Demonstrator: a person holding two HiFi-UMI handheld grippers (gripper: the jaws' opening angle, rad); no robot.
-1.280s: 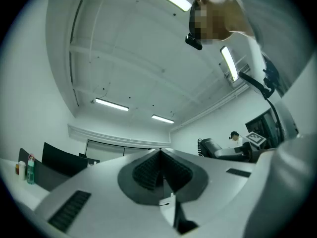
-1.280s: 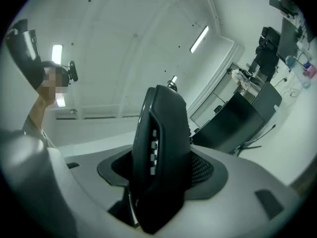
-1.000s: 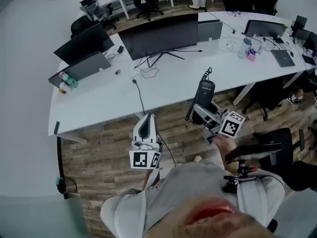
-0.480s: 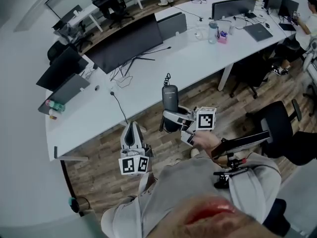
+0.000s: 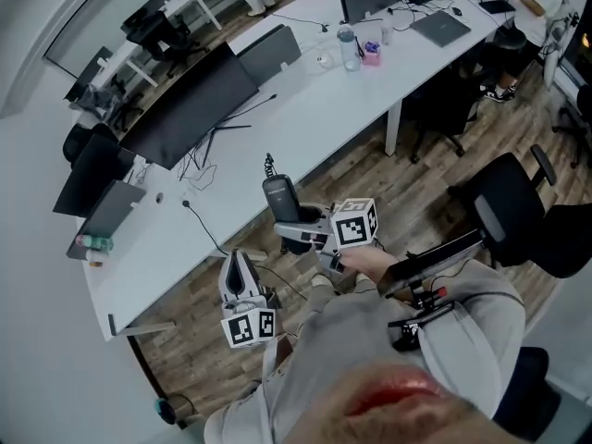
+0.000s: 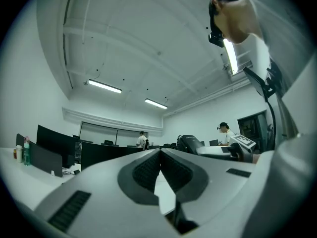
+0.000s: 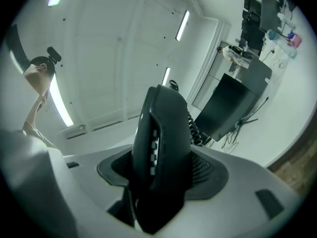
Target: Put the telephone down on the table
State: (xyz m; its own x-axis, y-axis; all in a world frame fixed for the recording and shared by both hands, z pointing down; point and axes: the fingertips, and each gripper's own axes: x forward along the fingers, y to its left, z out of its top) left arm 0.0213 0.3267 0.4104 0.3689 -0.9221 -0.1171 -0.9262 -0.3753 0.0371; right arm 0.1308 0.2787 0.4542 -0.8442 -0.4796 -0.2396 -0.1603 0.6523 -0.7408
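A black telephone handset (image 5: 280, 199) with a coiled cord (image 5: 269, 164) stands upright in my right gripper (image 5: 294, 229), which is shut on its lower half. In the right gripper view the handset (image 7: 163, 148) fills the gap between the jaws, its buttons facing left. It hangs above the near edge of the long white table (image 5: 305, 109). My left gripper (image 5: 238, 268) is lower left, pointing up and away, jaws shut with nothing between them (image 6: 159, 155). From the left gripper view the handset (image 6: 190, 143) shows to the right.
On the table stand a large black monitor (image 5: 190, 109), a second dark screen (image 5: 270, 52), loose cables (image 5: 199, 155), a bottle (image 5: 349, 46) and a laptop (image 5: 444, 28). A black office chair (image 5: 504, 202) stands at my right. Wooden floor (image 5: 388, 183) lies below.
The view has swung, so the table now runs diagonally. The handset and right gripper have shifted left and nearer the table edge. The left gripper has stayed low and shut.
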